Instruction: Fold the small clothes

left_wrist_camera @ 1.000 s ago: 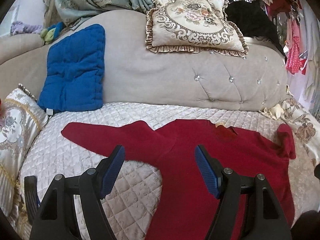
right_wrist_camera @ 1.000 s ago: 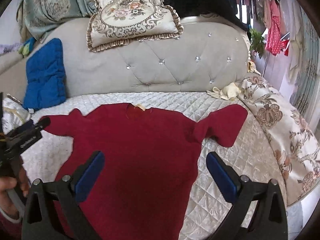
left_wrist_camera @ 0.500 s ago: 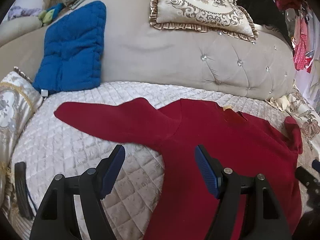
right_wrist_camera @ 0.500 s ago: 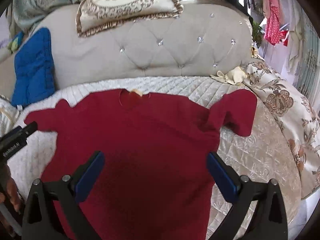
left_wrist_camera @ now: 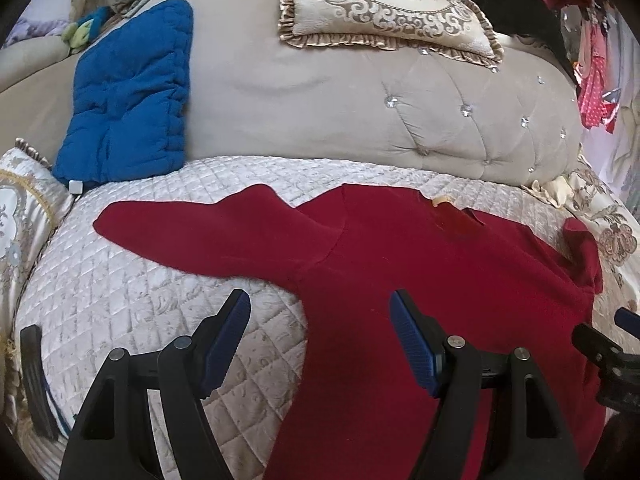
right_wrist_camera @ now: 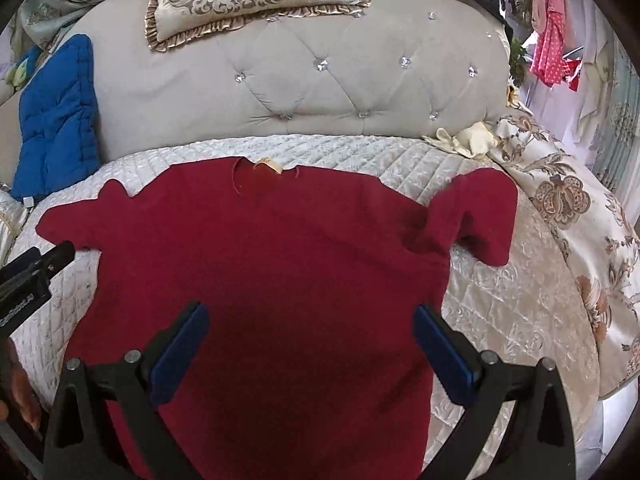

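A dark red sweater (left_wrist_camera: pixel 420 264) (right_wrist_camera: pixel 280 264) lies flat, neck away from me, on the quilted cream sofa seat (left_wrist_camera: pixel 132 292) (right_wrist_camera: pixel 500 312). Its left sleeve (left_wrist_camera: pixel 208 228) stretches out sideways; its right sleeve (right_wrist_camera: pixel 476 212) is bunched and folded over. My left gripper (left_wrist_camera: pixel 320 320) is open above the left side seam, below the armpit. My right gripper (right_wrist_camera: pixel 310 332) is open over the sweater's lower body, with nothing between the blue pads. Each gripper's tip shows at the edge of the other's view.
A tufted grey backrest (right_wrist_camera: pixel 300 80) rises behind the seat, with an ornate cushion (left_wrist_camera: pixel 384 4) on top and a blue quilted pad (left_wrist_camera: pixel 124 96) leaning at the left. A floral throw (right_wrist_camera: pixel 580 208) covers the right arm. Clothes (right_wrist_camera: pixel 552 52) hang at the far right.
Both grippers have moved forward and lower over the sweater, so it looks larger and nearer. Both stay open. The sweater has not moved.
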A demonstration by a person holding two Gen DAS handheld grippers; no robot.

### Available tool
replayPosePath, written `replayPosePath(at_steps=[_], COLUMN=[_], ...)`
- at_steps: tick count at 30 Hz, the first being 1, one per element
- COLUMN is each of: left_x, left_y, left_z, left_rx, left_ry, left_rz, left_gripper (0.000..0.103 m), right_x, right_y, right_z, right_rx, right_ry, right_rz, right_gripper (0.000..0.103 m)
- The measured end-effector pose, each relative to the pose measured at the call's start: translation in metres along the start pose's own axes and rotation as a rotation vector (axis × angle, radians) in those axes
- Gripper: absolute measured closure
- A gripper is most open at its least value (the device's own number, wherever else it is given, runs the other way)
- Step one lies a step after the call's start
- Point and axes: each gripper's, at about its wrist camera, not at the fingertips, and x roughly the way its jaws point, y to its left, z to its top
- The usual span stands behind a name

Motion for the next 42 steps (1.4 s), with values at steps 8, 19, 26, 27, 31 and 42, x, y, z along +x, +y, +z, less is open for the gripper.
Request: replayPosePath(at_steps=[8, 19, 26, 27, 31, 42], left_x=[0.007, 0.011, 0.013, 0.013, 0.014, 0.015], left_y=[-0.013, -0.008, -0.01, -0.01, -0.01, -0.01], left_z=[-0.004, -0.005, -0.007, -0.007, -0.008, -0.009], left_rx=[0.032, 0.008, 0.017, 0.018, 0.021, 0.032], left_ry=[0.025, 0.043, 0.051, 0.051, 0.052, 0.048], left_rz=[-0.027, -0.042, -0.042, -0.042, -0.043, -0.03], left_gripper=[0.051, 0.051, 0.051, 0.051, 0.051, 0.051], right_x=[0.01, 0.013, 0.017, 0.017, 0.019, 0.021], right_y=[-0.011, -0.007, -0.009, -0.008, -0.006, -0.005], right_z=[-0.003, -0.002, -0.003, -0.004, -0.005, -0.005], right_rx=[0.037, 0.032, 0.048, 0.048, 0.042, 0.043], right_ry=[0.03, 0.04, 0.053, 0.054, 0.059, 0.065], right_rz=[-0.039, -0.027, -0.023, -0.024, -0.025, -0.021], right_gripper=[0.0, 0.0, 0.0, 0.0, 0.0, 0.0])
